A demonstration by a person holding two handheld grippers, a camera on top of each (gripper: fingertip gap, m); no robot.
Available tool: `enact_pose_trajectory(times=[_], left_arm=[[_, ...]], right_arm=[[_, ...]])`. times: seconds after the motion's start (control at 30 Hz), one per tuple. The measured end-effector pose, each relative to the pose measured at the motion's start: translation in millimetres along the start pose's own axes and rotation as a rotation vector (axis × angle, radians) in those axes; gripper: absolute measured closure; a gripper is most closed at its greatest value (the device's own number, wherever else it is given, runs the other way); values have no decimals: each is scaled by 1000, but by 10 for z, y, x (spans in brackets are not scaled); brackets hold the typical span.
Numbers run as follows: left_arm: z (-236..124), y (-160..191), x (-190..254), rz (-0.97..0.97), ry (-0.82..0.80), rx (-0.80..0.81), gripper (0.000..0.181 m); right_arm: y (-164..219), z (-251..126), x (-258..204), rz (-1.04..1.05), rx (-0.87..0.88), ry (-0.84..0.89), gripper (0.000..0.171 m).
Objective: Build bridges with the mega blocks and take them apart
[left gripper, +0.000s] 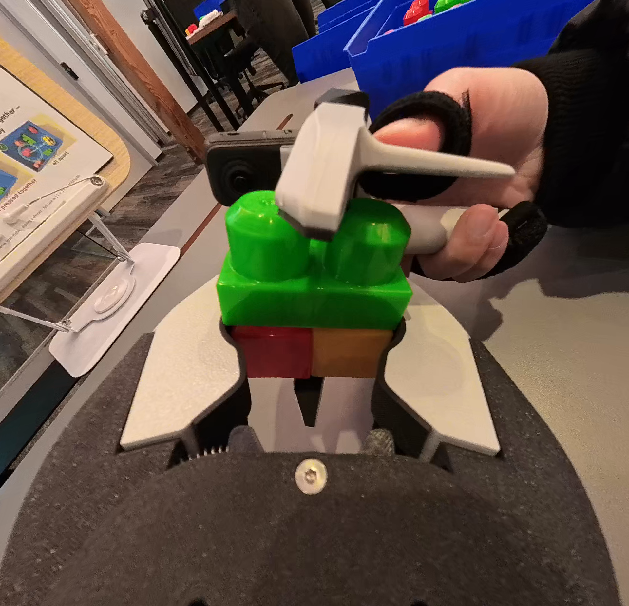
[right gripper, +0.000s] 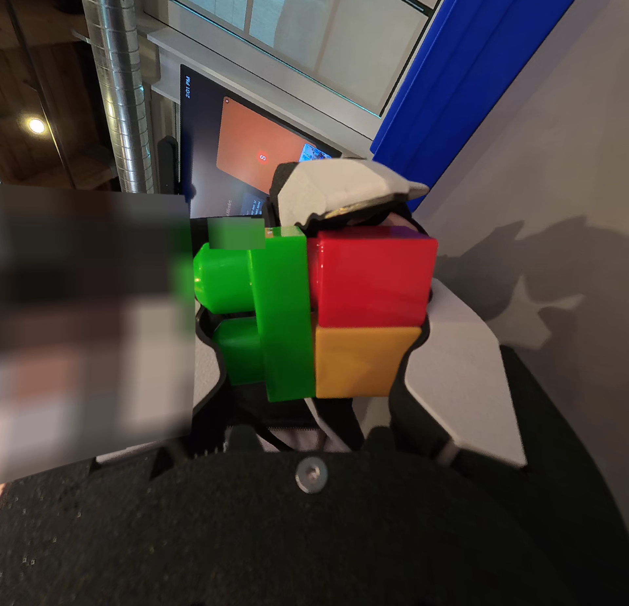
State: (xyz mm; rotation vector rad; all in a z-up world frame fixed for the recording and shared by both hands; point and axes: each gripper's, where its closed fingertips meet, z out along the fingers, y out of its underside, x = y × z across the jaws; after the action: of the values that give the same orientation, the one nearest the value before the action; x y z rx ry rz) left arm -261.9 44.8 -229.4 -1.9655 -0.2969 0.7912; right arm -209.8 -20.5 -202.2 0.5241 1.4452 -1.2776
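A small stack of mega blocks is held over the grey table. A green two-stud block sits on a red block and an orange block. My left gripper is shut on the red and orange blocks, one finger on each outer side. My right gripper spans the stack from the green stud tops to the underside of the orange block. One of its fingers rests over the studs. Its other finger is hidden in the left wrist view.
Blue bins with red and green loose blocks stand at the back right, and one also shows in the right wrist view. An instruction sheet on a stand is at the left table edge. A screen stands behind. A person's hand holds the right gripper. The gap from one gripper's tips to the other's is roughly 6 cm.
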Motion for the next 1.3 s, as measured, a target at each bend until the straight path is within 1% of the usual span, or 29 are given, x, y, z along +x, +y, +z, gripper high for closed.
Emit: enact_pose_trajectory(times=[0.17,0.27,0.43,0.5,0.83,1.03,1.2,1.23,1.3], left_arm=[[-8,-12,5,12,-3,1,92],[-8,-2,-22,-9,1,-4,92],[3,57,-61,-15,-20,-44,92],[-3,46,-73,-37,-17,-31,92],[-2,62,-87,-43,-26,-35,92],[2,77,-81,-34,-24,-42,91],[-26,16,-77,-21,-13,-13,92],[-35,0,-74,-9,-16,-5,91],[-40,-14,-61,9,-16,-3,91]], right_arm=[[17,2,-10,-10,-19,6,56],[-27,10,-1,0,14,18,55],[-9,-47,70,-50,16,125,51],[-7,-53,71,-51,19,127,56],[-10,-41,106,-76,0,145,60],[-9,-32,107,-76,-4,123,62],[-43,-15,45,-80,36,80,59],[-59,-21,11,-63,48,61,56],[-88,-42,-27,-12,76,20,58]])
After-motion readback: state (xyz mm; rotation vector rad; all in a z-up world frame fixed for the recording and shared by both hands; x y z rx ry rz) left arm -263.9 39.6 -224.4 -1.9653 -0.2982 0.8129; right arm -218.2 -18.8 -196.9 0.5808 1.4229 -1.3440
